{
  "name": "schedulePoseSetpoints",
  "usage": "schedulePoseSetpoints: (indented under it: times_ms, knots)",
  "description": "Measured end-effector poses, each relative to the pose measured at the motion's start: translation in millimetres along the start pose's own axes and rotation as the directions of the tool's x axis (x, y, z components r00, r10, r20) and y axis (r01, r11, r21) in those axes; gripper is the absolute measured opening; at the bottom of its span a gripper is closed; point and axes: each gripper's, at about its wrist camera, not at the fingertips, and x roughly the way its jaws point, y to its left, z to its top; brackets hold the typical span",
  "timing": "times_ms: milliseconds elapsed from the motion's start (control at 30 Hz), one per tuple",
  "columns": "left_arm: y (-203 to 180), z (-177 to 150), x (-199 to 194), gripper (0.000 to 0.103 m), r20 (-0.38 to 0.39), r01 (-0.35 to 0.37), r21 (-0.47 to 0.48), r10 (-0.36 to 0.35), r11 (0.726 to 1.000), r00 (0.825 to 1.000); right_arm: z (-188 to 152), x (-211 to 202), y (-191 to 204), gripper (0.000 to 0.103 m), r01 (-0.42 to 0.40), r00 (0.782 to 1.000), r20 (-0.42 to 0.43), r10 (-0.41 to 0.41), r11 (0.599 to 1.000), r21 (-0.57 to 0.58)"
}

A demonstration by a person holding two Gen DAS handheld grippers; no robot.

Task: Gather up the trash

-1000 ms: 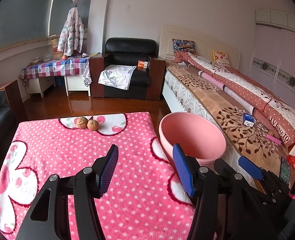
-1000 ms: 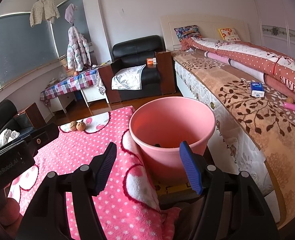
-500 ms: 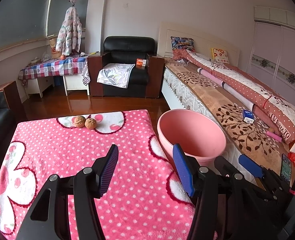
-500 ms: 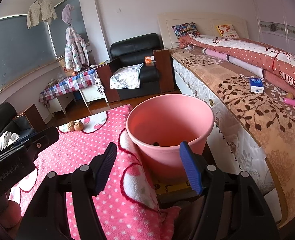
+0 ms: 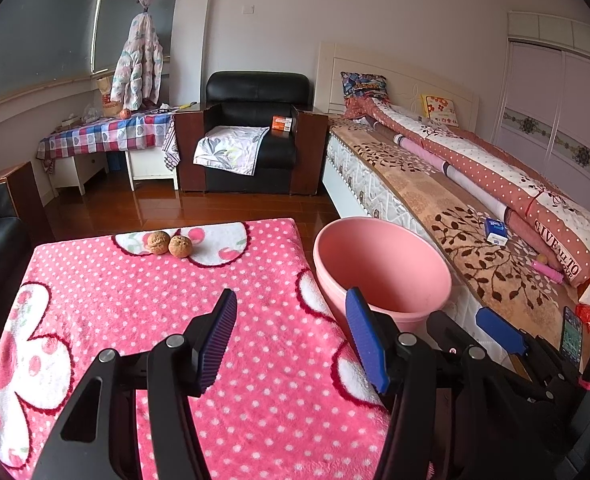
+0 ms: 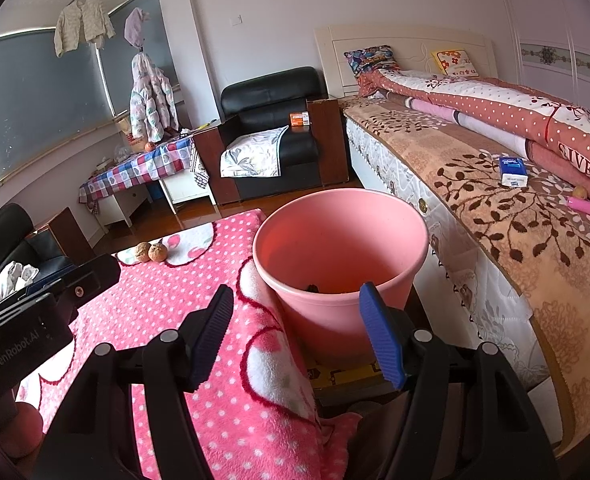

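Two brown walnuts (image 5: 169, 244) lie side by side at the far edge of the pink polka-dot blanket (image 5: 135, 320); the right wrist view shows the walnuts (image 6: 150, 251) too. A pink bucket (image 5: 379, 264) stands on the floor just right of the blanket. My left gripper (image 5: 291, 308) hovers open and empty over the blanket, well short of the walnuts. My right gripper (image 6: 297, 300) is open and empty, right in front of the bucket (image 6: 343, 240). A few dark bits (image 6: 313, 288) lie at the bucket's bottom.
A bed (image 5: 455, 208) with a leaf-print cover runs along the right, carrying a blue tissue pack (image 5: 495, 231) and a phone (image 5: 572, 334). A black armchair (image 5: 255, 120) and a checked table (image 5: 107, 136) stand at the back, across bare wooden floor.
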Motion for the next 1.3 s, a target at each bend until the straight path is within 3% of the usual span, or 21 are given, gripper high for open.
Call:
schedulePoseSetpoints:
  times_ms: [1300]
  knots:
    - [-2.8, -1.2, 1.8, 0.056, -0.008, 0.002, 0.002, -0.002, 1.0, 1.0, -1.4, 3.0, -0.7, 0.066, -0.001, 1.0, -0.009, 0.001, 1.0, 0.002]
